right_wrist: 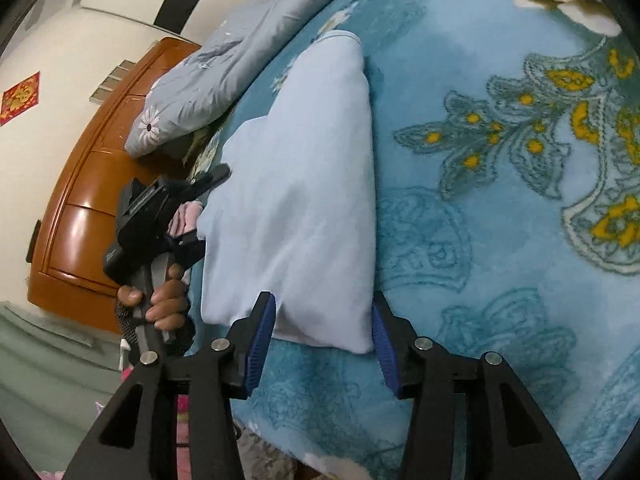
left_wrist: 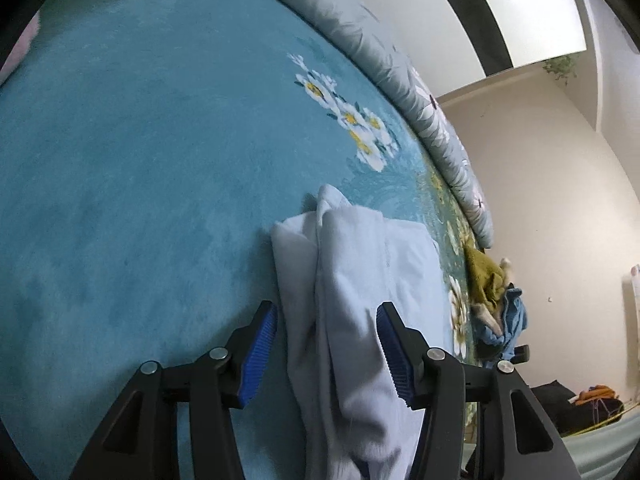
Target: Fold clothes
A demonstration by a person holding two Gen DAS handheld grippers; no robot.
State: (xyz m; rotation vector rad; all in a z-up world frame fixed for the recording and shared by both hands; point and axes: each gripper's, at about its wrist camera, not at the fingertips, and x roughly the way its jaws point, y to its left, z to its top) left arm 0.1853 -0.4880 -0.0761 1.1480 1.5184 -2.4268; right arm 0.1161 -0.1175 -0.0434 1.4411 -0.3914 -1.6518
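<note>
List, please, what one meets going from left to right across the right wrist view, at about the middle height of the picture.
Wooden headboard → left tool in a hand → pale blue garment → blue floral blanket.

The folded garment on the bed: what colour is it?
Plain pale blue garment, clearest in the right wrist view.

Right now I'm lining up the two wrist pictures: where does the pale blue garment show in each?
Left wrist: pale blue garment bunched at lower centre, running between the left gripper's fingers.
Right wrist: it lies folded at centre, its near edge between the right gripper's fingers.
Shared landmark: the grey floral quilt along the far edge of the blue blanket.
</note>
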